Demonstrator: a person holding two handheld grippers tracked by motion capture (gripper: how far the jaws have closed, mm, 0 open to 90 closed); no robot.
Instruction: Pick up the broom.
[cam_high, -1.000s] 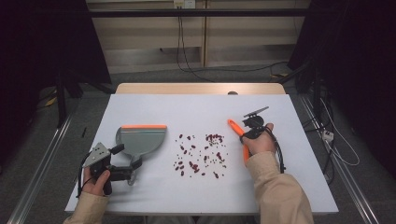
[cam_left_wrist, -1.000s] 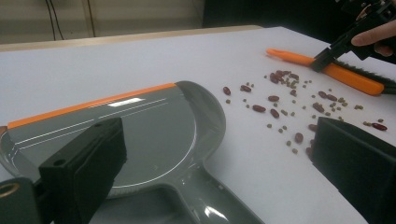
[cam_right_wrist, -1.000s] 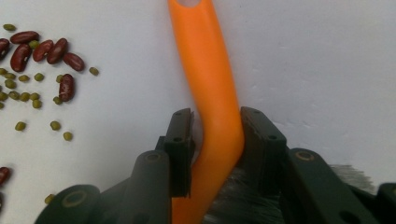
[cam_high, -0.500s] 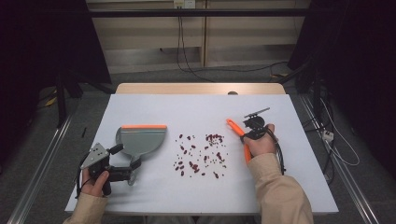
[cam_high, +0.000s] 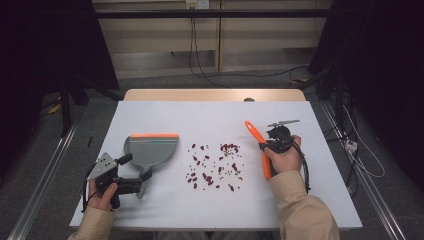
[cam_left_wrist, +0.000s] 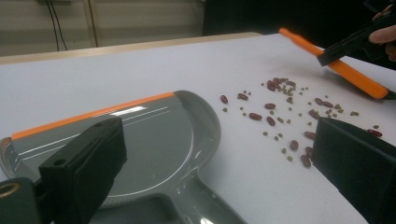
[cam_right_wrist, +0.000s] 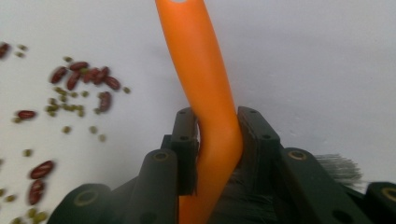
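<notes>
So far only the tools are in hand. The right gripper has just pressed its jaws together on the orange handle of the brush, which runs forward from the jaws, its bristles back by the gripper body. The left gripper sits at the handle of the grey dustpan; in its own view the jaws stand spread wide either side of that handle, not pressing it. The dustpan lies flat ahead of it, orange lip away. Between the two grippers the beans, red and small green ones, lie scattered on the tabletop; none are in the pan. By my judgement, all of the sweeping remains.
</notes>
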